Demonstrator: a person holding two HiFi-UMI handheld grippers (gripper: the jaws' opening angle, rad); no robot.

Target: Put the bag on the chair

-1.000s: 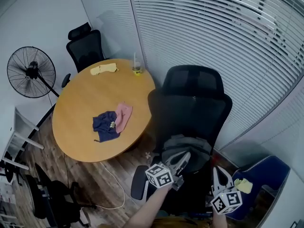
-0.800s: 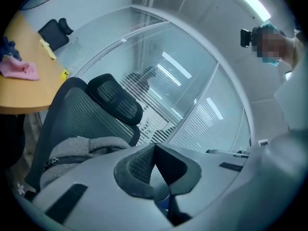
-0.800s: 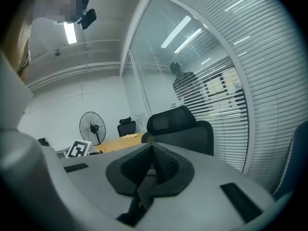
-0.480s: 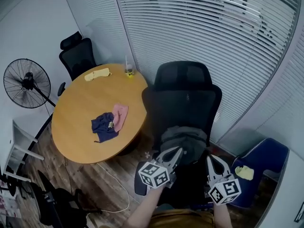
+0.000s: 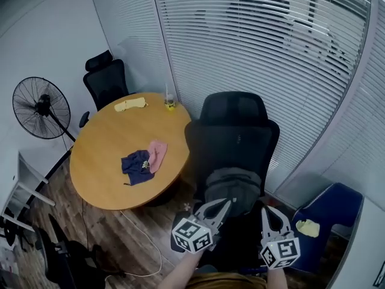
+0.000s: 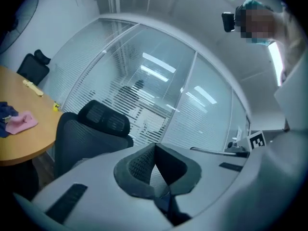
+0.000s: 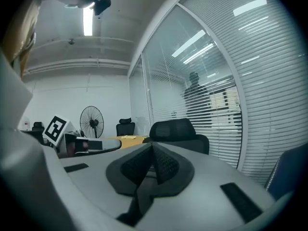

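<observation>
A grey bag [image 5: 233,187] lies on the seat of the black high-backed office chair [image 5: 234,140], as the head view shows. My left gripper [image 5: 224,203] is shut and empty, with its tips at the bag's near edge. My right gripper [image 5: 269,214] is also shut and empty, just right of the bag over the seat's right side. In the left gripper view the closed left gripper [image 6: 155,147] points past the chair [image 6: 94,124]. In the right gripper view the right gripper [image 7: 153,149] points at the chair [image 7: 178,130]. Neither gripper view shows the bag.
A round wooden table [image 5: 102,167] stands left of the chair, holding a blue cloth [image 5: 136,165], a pink cloth [image 5: 157,154], a yellow item [image 5: 130,105] and a cup [image 5: 171,103]. Behind it are a second black chair [image 5: 107,80] and a standing fan [image 5: 41,108]. A blue seat [image 5: 334,212] is at the right, blinds behind.
The head view has shifted a little. Both grippers sit slightly lower in the frame, and the left one has eased back from the bag. The bag stays on the seat.
</observation>
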